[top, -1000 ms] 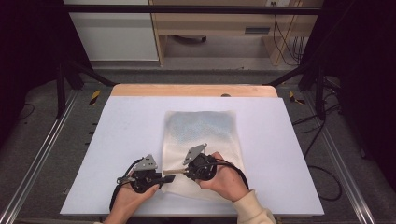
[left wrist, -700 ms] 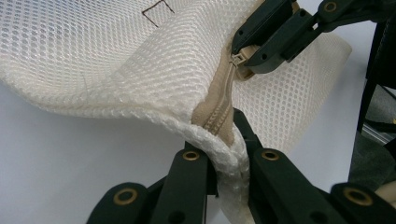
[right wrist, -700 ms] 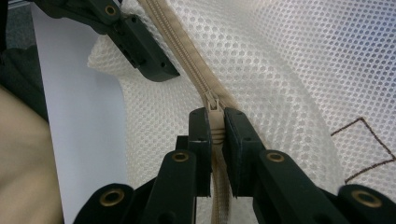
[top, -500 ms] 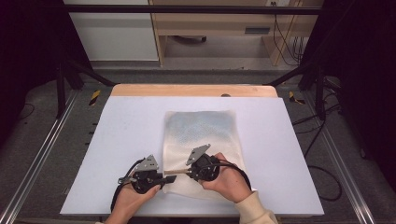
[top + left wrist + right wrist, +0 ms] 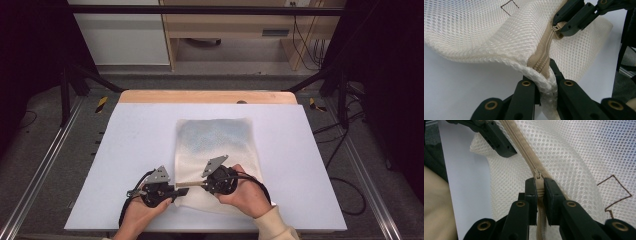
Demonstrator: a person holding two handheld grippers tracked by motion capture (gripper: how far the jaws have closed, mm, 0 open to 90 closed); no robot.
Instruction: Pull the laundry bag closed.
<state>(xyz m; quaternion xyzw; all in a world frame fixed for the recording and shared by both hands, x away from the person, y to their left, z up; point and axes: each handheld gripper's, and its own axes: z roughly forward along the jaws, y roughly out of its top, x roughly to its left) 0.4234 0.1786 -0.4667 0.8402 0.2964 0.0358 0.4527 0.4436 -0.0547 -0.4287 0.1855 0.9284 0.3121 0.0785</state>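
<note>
Right now both grippers are clamped on the mesh bag (image 5: pixel 215 150), which lies flat mid-table (image 5: pixel 125 150) with its near edge lifted. Left gripper (image 5: pixel 544 83) pinches the bag's corner at the zipper's (image 5: pixel 543 58) end; right gripper (image 5: pixel 539 192) is closed on the zipper pull (image 5: pixel 538 182). Zipper runs straight between them along the near edge, so pulling the slider probably means moving right, away from the left gripper's anchor.

Both hands low at near edge, grippers facing each other.
L gripper (image 5: pixel 172 191) jaws clamped on mesh bag (image 5: pixel 215 145) corner; R gripper (image 5: pixel 197 185) pinches zipper pull (image 5: pixel 539 185), both hands wrapped round the bodies.
</note>
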